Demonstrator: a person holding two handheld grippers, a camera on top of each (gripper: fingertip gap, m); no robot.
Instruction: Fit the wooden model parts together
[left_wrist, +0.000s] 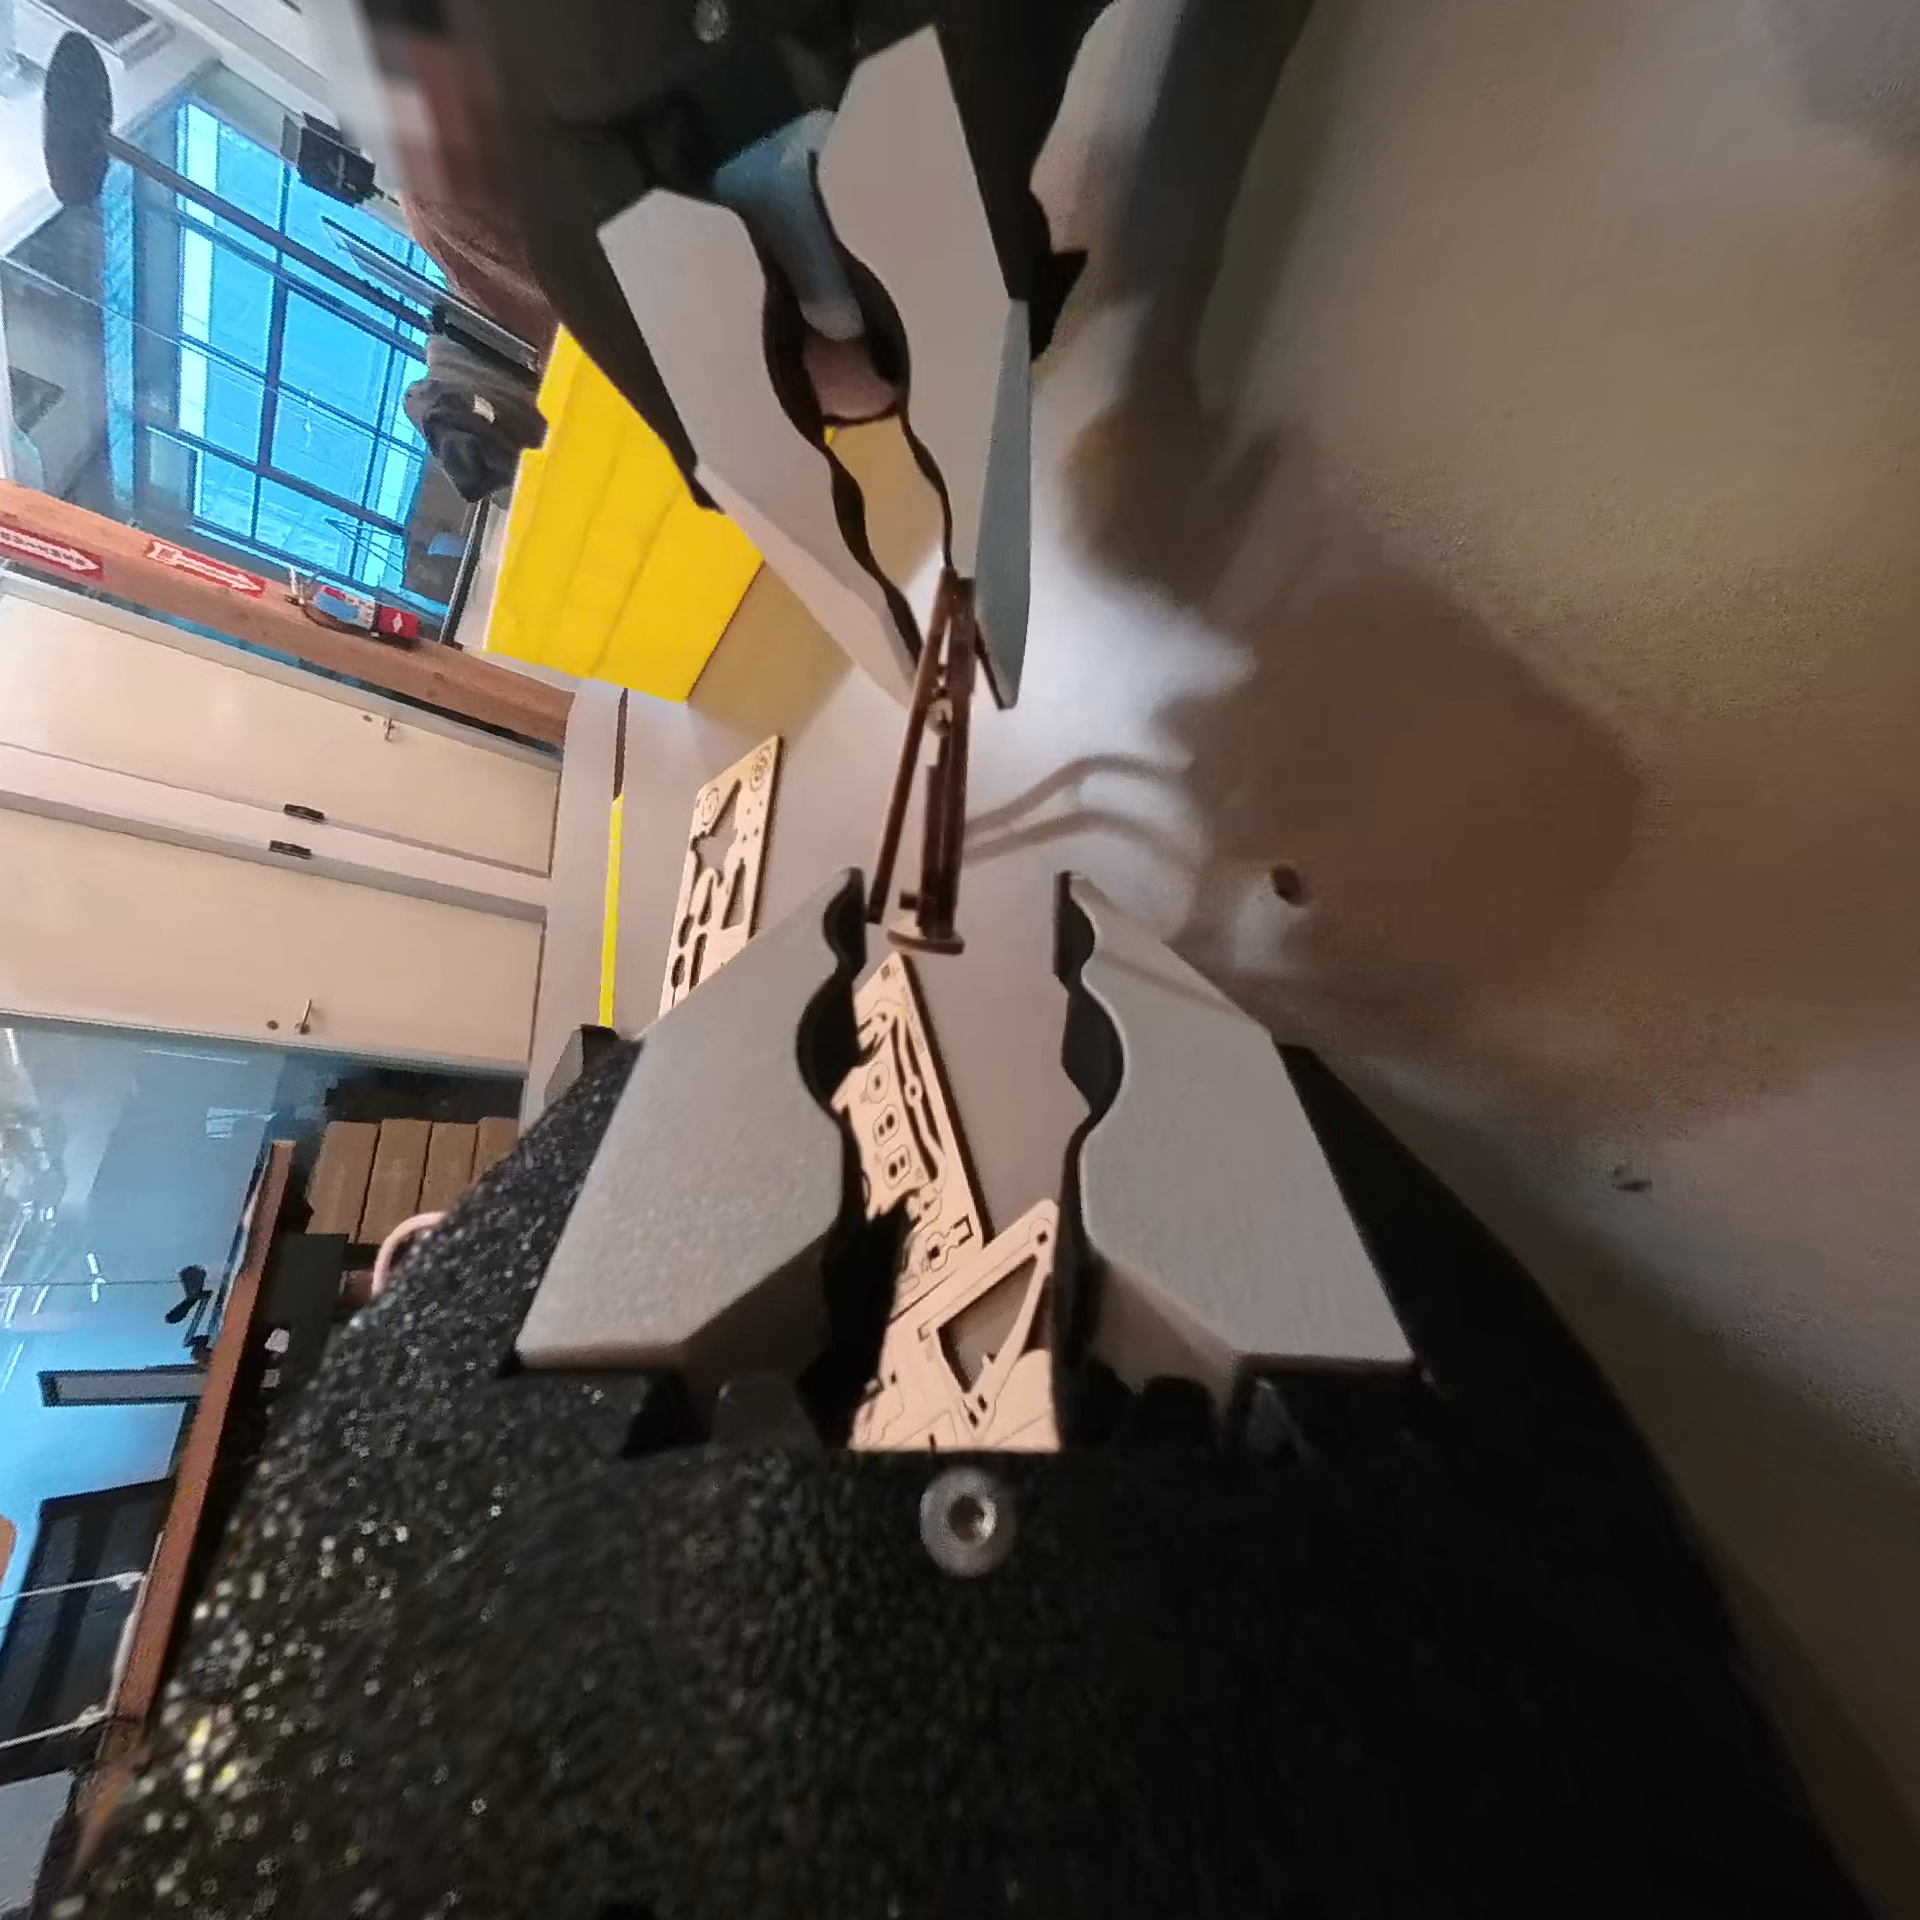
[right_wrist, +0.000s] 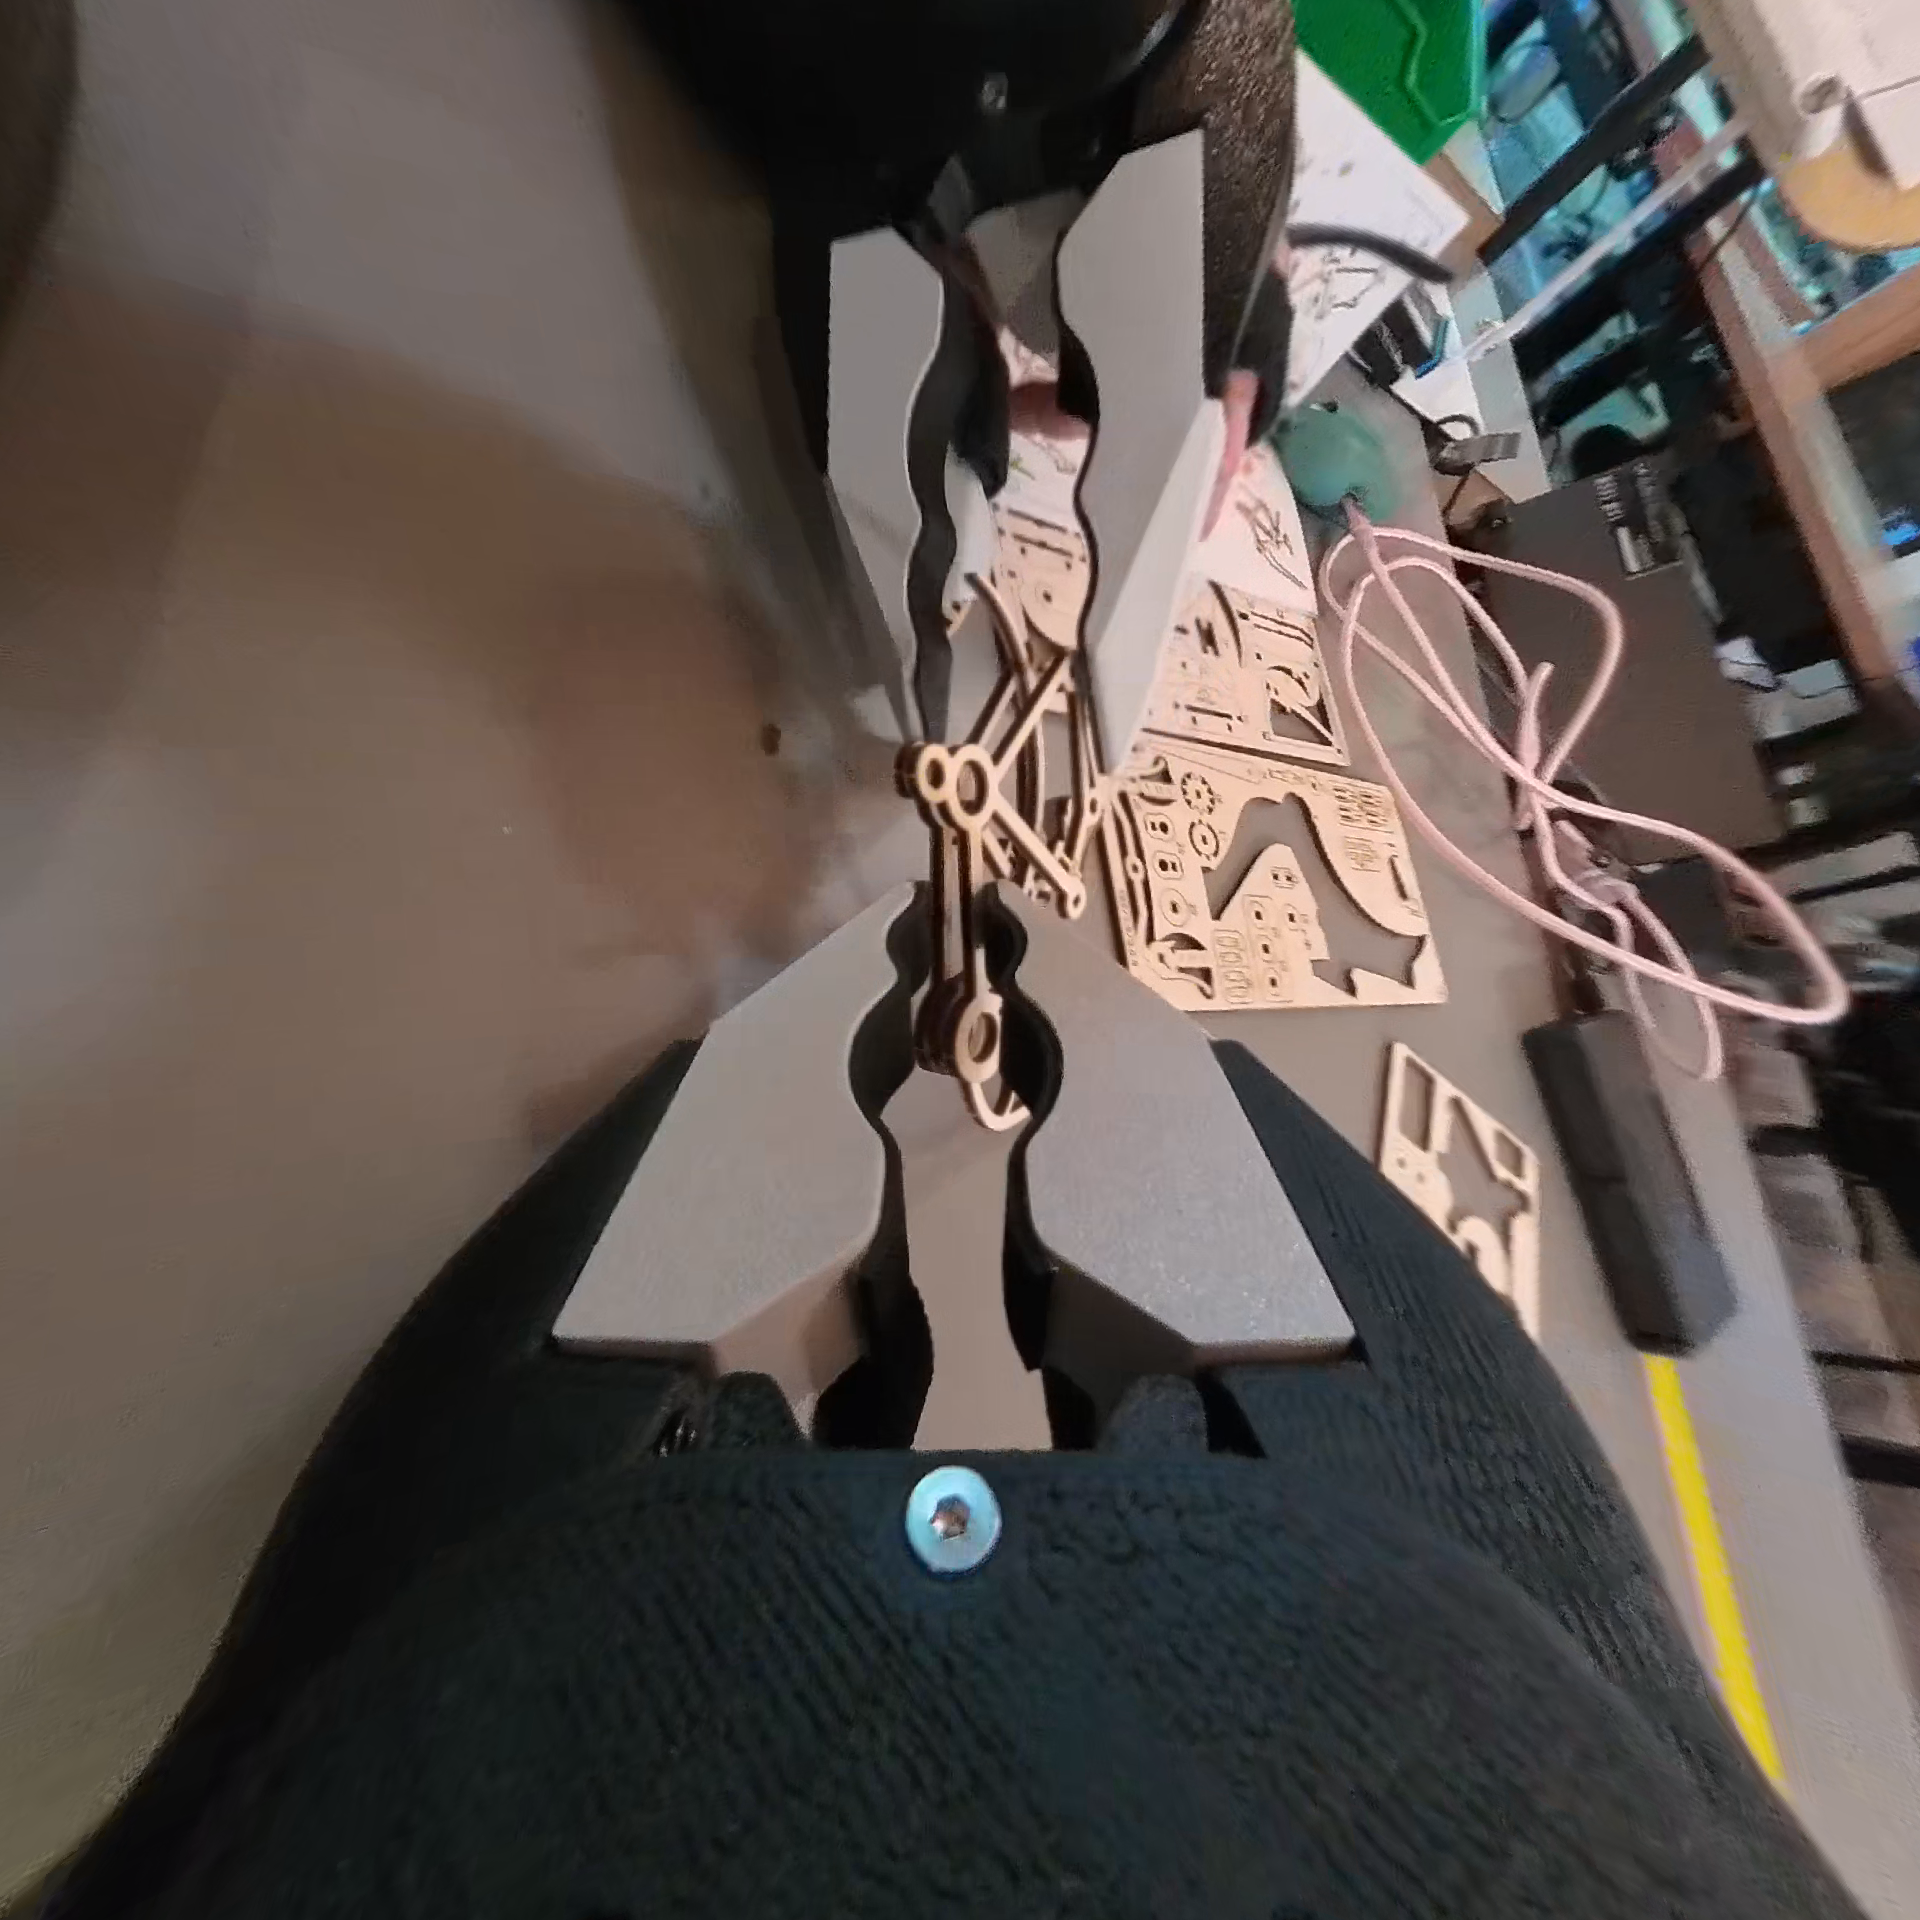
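A wooden linkage of slim jointed arms (right_wrist: 961, 821) is held in the air over the grey table (right_wrist: 1579, 1455). My right gripper (right_wrist: 956, 899) is shut on its lower arm, which ends in a ring. In the left wrist view the linkage (left_wrist: 930, 790) looks dark and hangs from the right gripper (left_wrist: 961, 675). My left gripper (left_wrist: 961, 888) is open, and the linkage's free end sits between its fingertips, close to the left one. The left gripper (right_wrist: 1013, 707) faces my right one, its fingers spread around the linkage's upper arms.
Flat wooden part sheets (right_wrist: 1278, 894) (right_wrist: 1455, 1174) lie on the table under the grippers; one also shows in the left wrist view (left_wrist: 727, 862). A pink cable (right_wrist: 1558, 831) and a black box (right_wrist: 1621, 1184) lie to the right. A yellow bin (left_wrist: 613, 561) stands farther off.
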